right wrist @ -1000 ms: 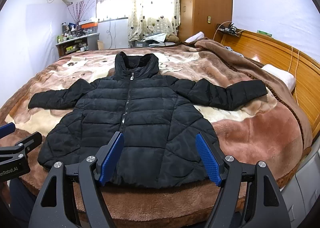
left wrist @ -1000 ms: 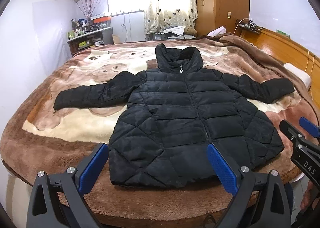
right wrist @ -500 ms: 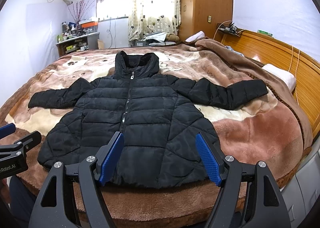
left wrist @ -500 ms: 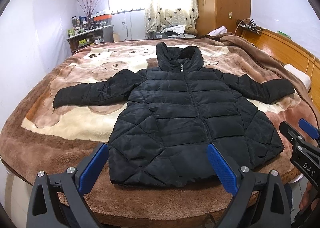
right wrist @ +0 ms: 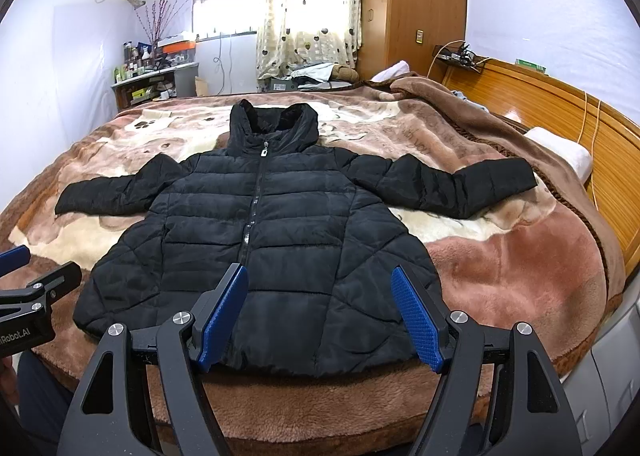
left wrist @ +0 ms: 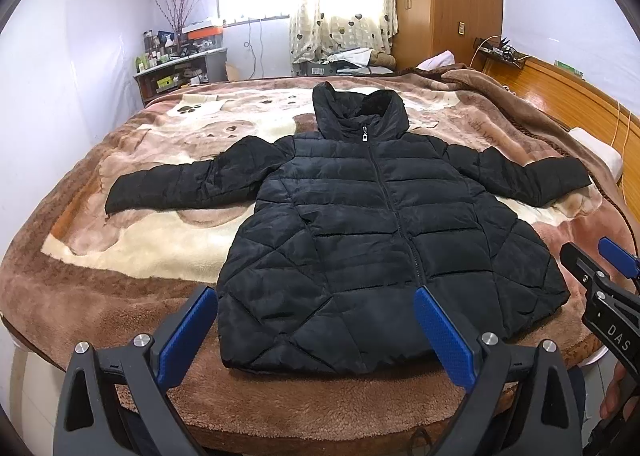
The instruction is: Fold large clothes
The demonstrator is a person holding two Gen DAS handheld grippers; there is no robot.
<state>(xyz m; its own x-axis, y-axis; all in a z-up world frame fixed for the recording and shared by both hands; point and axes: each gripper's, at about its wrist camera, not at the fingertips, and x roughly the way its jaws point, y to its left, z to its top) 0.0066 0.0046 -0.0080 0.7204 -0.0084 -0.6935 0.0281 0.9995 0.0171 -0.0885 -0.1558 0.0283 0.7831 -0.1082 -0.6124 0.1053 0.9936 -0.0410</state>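
A black hooded puffer jacket (left wrist: 372, 224) lies flat on the bed, front up and zipped, both sleeves spread out, hood at the far end. It also shows in the right wrist view (right wrist: 264, 240). My left gripper (left wrist: 316, 332) is open and empty, held above the near hem on the jacket's left half. My right gripper (right wrist: 320, 320) is open and empty, above the near hem right of the zip. Neither touches the jacket.
A brown plush blanket with a bear print (left wrist: 132, 248) covers the bed. A wooden headboard (right wrist: 560, 112) and a white pillow (right wrist: 560, 148) are on the right. A cluttered desk (left wrist: 176, 68), curtained window and wooden wardrobe (right wrist: 412, 4) stand at the far wall.
Both grippers stay open. The left wrist view has shifted slightly, with the jacket a little higher in frame. The jacket has not moved.
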